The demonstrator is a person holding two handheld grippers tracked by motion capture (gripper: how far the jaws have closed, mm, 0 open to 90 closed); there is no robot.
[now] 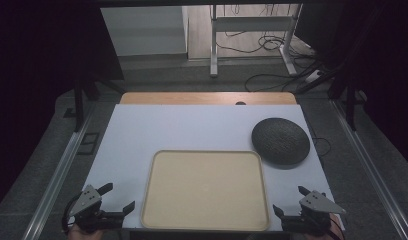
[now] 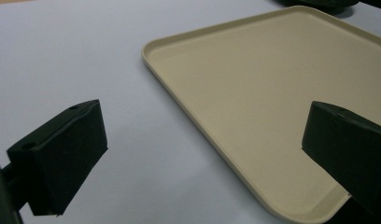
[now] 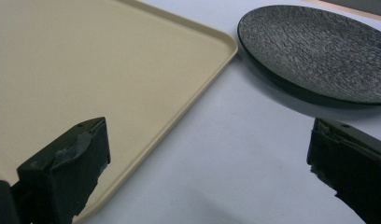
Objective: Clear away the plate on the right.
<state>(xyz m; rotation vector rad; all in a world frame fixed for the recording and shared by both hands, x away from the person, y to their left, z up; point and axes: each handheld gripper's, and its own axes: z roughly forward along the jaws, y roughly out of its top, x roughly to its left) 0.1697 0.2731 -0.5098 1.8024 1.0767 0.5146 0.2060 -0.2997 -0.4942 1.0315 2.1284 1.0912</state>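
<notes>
Beige tray [image 1: 206, 190] lies flat on the white table sheet [image 1: 182, 125], centred at the near edge, between the 2 grippers. Left gripper [image 1: 118, 197] sits at the near left corner, just beside the tray's left rim, jaws spread wide and holding nothing; in the left gripper view the tray [image 2: 282, 107] runs from between the jaws off to the right. Right gripper [image 1: 290, 199] sits at the near right corner, just beside the tray's right rim, jaws likewise wide apart and empty. Dark textured plate [image 1: 280, 141] rests at the tray's far right corner; in the right gripper view plate [image 3: 319, 46] and tray [image 3: 86, 70] look narrowly apart, though contact cannot be ruled out.

Count: 1 tray, 1 plate, 2 grippers. No readable writing or labels on either item
</notes>
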